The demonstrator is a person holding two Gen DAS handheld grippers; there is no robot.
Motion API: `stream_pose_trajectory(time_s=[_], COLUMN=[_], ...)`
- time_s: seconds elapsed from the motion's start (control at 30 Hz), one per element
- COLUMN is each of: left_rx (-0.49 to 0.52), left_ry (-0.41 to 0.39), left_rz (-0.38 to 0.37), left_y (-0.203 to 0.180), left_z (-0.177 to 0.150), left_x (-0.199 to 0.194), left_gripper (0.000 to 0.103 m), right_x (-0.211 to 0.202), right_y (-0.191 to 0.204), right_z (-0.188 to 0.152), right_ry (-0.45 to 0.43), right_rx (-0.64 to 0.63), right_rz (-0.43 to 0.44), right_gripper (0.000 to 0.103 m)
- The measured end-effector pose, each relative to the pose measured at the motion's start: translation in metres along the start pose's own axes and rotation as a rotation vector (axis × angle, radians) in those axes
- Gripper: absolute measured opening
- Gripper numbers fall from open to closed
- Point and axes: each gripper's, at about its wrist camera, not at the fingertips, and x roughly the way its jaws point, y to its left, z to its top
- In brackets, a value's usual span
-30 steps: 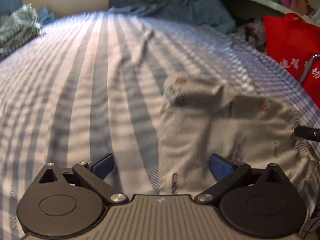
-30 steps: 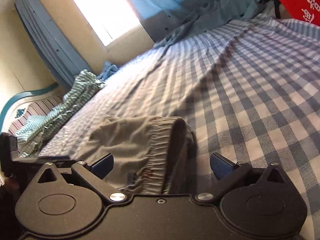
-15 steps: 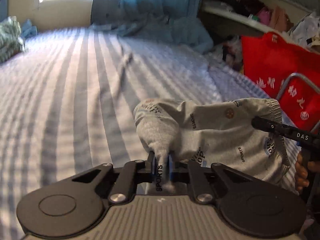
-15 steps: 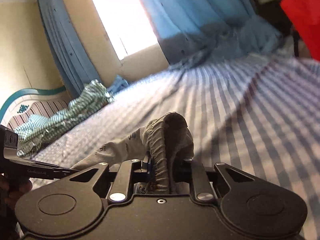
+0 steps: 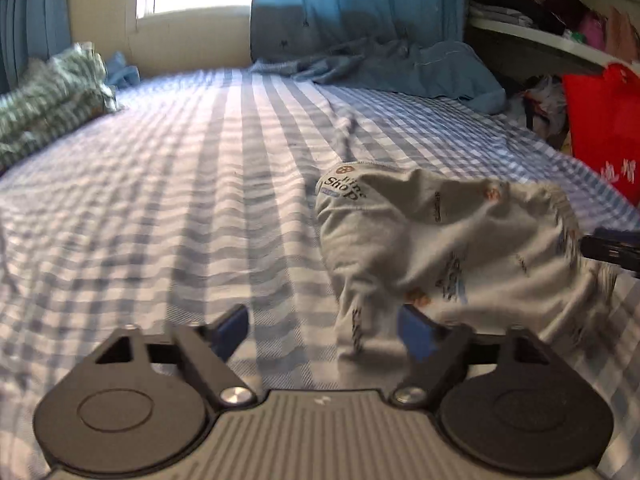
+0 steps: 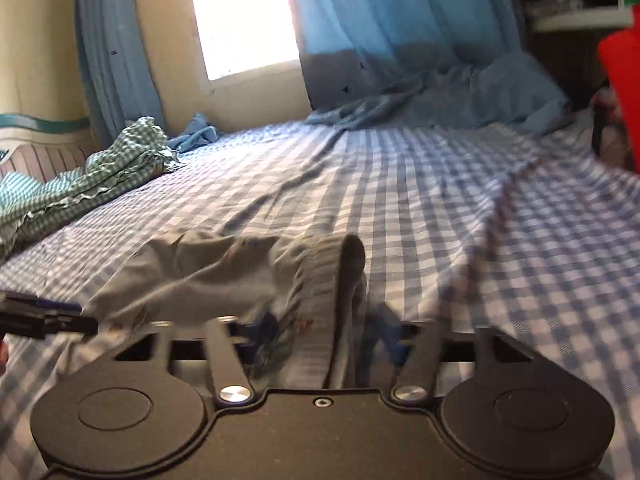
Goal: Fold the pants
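My left gripper (image 5: 324, 330) is open, its two blue fingers (image 5: 230, 330) wide apart and holding nothing. It is low over the bed (image 5: 180, 200), which has a blue and white checked sheet. The pants (image 5: 440, 248) are light grey with small printed words and pictures. They lie in a loose bundle on the near right part of the bed, just ahead and to the right of this gripper. One narrow part of the cloth hangs down close to my right-side finger; I cannot tell if it touches.

In the right wrist view, my right gripper (image 6: 324, 344) has its fingers partly apart. The elastic waistband of the pants (image 6: 240, 276) stands between them, but this part is blurred, so I cannot tell if the fingers press the cloth or are free.

Far left on the bed lies a green checked cloth (image 6: 100, 176). Blue curtains (image 6: 380, 40) hang at the far side beside a bright window (image 6: 244, 16). A red bag (image 5: 604, 128) stands at the right.
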Motion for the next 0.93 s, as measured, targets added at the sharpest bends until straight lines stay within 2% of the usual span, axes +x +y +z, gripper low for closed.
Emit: stream_pose_trajectory(time_s=[0.03, 0.07, 0.1, 0.13, 0.2, 0.27, 0.3, 0.33, 0.47, 0.67, 0.93], left_rx=[0.026, 0.033, 0.017, -0.008, -0.026, -0.027, -0.028, -0.027, -0.034, -0.015, -0.027], left_ry=[0.021, 0.034, 0.031, 0.039, 0.032, -0.008, -0.031, -0.048, -0.125, -0.189, -0.208], left_rz=[0.025, 0.043, 0.047, 0.054, 0.07, 0.09, 0.105, 0.121, 0.134, 0.129, 0.115], left_y=[-0.004, -0.007, -0.007, -0.009, -0.015, -0.021, -0.025, -0.029, -0.034, -0.032, -0.025], left_z=[-0.007, -0.013, -0.017, -0.021, -0.027, -0.034, -0.036, -0.039, -0.058, -0.075, -0.089], left_x=[-0.001, -0.003, -0.01, -0.019, -0.043, -0.074, -0.088, -0.102, -0.152, -0.189, -0.194], left_gripper=[0.092, 0.092, 0.092, 0.092, 0.093, 0.103, 0.103, 0.103, 0.103, 0.103, 0.103], right_x=[-0.009, -0.014, -0.017, -0.027, -0.056, -0.091, -0.108, -0.123, -0.165, -0.195, -0.201], right_y=[0.008, 0.018, 0.027, 0.03, 0.031, 0.042, 0.051, 0.062, 0.101, 0.139, 0.152], right_z=[-0.007, -0.018, -0.028, -0.038, -0.047, -0.051, -0.052, -0.053, -0.059, -0.072, -0.083], right_ry=[0.019, 0.078, 0.126, 0.125, 0.091, -0.008, -0.055, -0.102, -0.224, -0.255, -0.251], right_rx=[-0.05, -0.131, -0.208, -0.245, -0.193, -0.14, -0.122, -0.11, -0.054, -0.047, -0.02], right_rz=[-0.026, -0.09, -0.172, -0.218, -0.246, -0.237, -0.226, -0.227, -0.23, -0.193, -0.171], right_gripper=[0.09, 0.086, 0.085, 0.085, 0.085, 0.09, 0.1, 0.103, 0.102, 0.102, 0.102])
